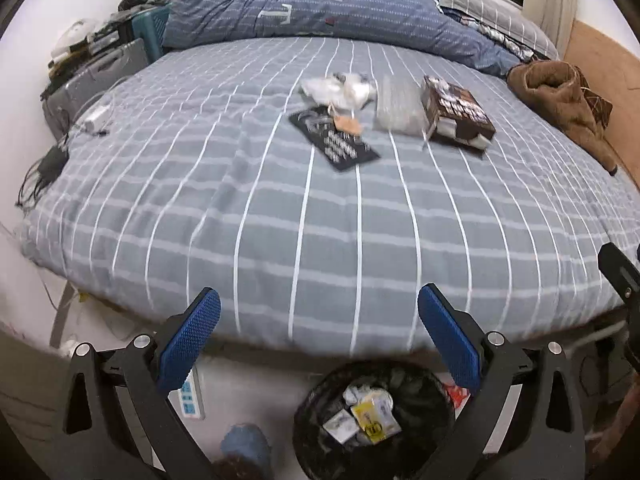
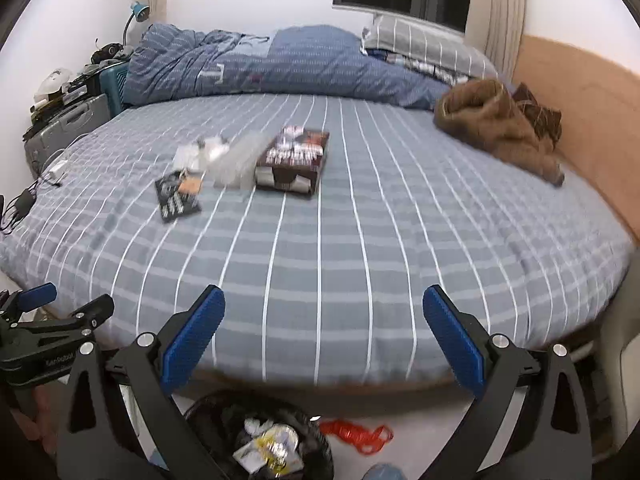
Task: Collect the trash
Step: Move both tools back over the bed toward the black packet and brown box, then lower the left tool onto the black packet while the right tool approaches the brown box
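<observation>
Trash lies mid-bed: crumpled white plastic [image 1: 340,90] [image 2: 204,150], a clear bag [image 1: 398,108] [image 2: 238,160], a black flat packet [image 1: 334,140] [image 2: 176,196] with a small orange tag [image 1: 348,124], and a brown printed box [image 1: 458,114] [image 2: 294,160]. A black-lined trash bin [image 1: 372,416] [image 2: 260,440] with wrappers inside stands on the floor at the bed's foot. My left gripper [image 1: 319,336] is open and empty above the bin. My right gripper [image 2: 324,336] is open and empty over the bed's near edge. The left gripper also shows in the right wrist view [image 2: 44,320].
The bed [image 1: 320,220] has a grey striped sheet, a blue duvet [image 1: 320,12] and pillows at the head. Brown clothing [image 1: 560,100] [image 2: 500,128] lies at the right. Chargers and cables [image 1: 52,160] sit at the left edge. Red scrap [image 2: 356,434] and a power strip [image 1: 190,396] lie on the floor.
</observation>
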{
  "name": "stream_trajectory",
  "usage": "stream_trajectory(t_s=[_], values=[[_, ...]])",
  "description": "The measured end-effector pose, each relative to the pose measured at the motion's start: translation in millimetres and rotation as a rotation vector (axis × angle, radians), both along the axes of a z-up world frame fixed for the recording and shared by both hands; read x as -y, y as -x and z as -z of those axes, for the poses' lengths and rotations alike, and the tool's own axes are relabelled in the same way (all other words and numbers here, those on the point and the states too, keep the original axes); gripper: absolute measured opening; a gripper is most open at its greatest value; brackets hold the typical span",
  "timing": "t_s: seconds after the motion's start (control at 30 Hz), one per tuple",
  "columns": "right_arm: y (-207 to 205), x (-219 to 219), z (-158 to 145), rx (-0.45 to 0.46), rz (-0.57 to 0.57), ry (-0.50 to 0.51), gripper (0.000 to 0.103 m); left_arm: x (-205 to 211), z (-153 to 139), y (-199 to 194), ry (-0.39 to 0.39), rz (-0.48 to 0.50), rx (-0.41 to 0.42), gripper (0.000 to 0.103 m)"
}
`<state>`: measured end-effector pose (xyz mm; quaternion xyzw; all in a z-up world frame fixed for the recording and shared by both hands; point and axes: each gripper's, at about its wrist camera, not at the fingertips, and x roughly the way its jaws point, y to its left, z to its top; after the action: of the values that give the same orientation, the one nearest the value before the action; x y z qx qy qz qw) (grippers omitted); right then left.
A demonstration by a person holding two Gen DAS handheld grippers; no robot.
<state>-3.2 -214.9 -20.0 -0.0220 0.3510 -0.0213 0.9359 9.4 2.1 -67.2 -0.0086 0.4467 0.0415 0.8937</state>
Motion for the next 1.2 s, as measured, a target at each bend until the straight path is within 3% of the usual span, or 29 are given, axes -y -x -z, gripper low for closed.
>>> stream_trajectory(t_s=[0.3,0.63,1.2], values=[[-85,5,10,0.012,0.042,0.004,0.095,-7,5,-80,-0.033,-0.01,-0.005,0.097],[-167,-1,18,-0.01,0.034,-0.022,0.095,-6,23,-159,0.012,-0.034,-0.048,0.097],[-250,-31,44,-0.103,0.062,-0.044,0.095,-7,45,-207,0.031,-0.06,-0.09,0.097]])
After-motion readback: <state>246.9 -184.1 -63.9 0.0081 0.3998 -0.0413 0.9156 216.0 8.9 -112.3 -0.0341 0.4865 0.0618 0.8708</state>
